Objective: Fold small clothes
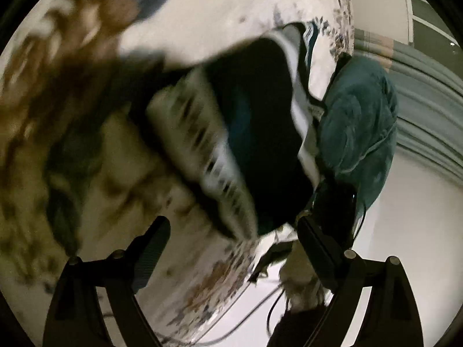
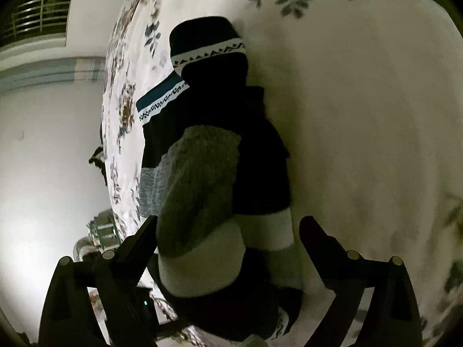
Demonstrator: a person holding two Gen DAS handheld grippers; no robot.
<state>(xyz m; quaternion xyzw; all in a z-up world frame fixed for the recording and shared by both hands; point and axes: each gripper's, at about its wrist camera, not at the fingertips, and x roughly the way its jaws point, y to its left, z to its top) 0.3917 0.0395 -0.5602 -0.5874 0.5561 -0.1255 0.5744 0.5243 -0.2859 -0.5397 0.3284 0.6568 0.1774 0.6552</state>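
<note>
A small black sweater [image 2: 214, 133] with white patterned bands, a teal stripe and grey and white sleeve ends lies partly folded on a white floral bedsheet [image 2: 361, 115]. In the blurred left wrist view the same sweater [image 1: 260, 121] lies on the sheet. My right gripper [image 2: 228, 225] is open, its fingers on either side of the grey and white sleeve [image 2: 199, 202], which lies over the black body. My left gripper [image 1: 234, 231] is open and empty just short of the sweater's near edge.
A teal garment [image 1: 358, 121] lies at the bed's edge to the right of the sweater. White floor [image 2: 43, 159] and a wall with a skirting board [image 1: 428, 81] lie beyond the bed edge. A window [image 2: 37, 8] shows at the far left.
</note>
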